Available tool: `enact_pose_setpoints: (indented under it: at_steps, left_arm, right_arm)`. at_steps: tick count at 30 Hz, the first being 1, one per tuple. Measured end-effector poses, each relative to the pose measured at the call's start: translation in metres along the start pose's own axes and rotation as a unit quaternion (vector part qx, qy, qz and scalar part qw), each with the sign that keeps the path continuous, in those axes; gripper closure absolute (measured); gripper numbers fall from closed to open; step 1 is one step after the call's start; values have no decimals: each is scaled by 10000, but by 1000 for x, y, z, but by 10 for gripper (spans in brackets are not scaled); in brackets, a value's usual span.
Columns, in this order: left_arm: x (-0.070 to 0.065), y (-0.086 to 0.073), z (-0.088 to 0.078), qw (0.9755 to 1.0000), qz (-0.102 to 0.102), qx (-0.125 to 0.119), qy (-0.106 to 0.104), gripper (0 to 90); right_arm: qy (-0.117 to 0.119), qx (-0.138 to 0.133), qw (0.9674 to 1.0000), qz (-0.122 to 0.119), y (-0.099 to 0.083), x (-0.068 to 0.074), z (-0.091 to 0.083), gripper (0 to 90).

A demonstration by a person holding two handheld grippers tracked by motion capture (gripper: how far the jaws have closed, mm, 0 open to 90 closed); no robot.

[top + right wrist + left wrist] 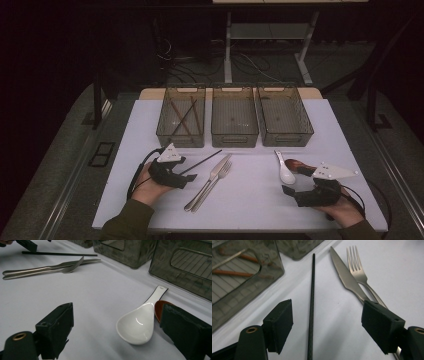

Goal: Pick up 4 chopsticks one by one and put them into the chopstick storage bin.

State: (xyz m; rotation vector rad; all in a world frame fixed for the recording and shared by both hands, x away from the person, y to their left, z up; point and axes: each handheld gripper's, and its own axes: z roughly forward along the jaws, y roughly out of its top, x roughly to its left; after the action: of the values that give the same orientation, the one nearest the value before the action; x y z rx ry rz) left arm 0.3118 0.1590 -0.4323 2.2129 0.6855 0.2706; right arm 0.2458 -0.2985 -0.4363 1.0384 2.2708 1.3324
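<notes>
My left hand-held gripper (327, 322) sits low over the surface (250, 195), jaws spread, with the black chopstick (312, 302) lying between them untouched, beside the knife (347, 277) and fork (358, 270). My right hand-held gripper (117, 332) rests spread too, pointed at the white spoon (136, 326).

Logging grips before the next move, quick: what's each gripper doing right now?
Left gripper: open, jaws either side of the black chopstick, not pressing it.
Right gripper: open, holding nothing; the white spoon lies ahead between its jaws.
</notes>
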Motion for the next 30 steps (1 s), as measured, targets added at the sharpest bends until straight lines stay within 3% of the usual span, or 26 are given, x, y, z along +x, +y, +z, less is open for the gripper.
enact_pose_setpoints:
  at_steps: [9,18,23,30]
  left_arm:
    - [1,-5,7,9996,73,244,-77,350]
    - [9,-9,8,9998,-106,192,-25,600]
    - [12,-9,8,9997,-126,185,27,691]
    - [18,-11,10,9997,-197,163,-59,773]
  right_arm:
    - [-50,55,10000,7,-1,0,1,121]
    - [-42,89,9999,-69,-1,1,3,122]
    - [-41,107,9999,-80,-1,0,3,121]
    - [-47,103,9999,-108,-1,2,3,121]
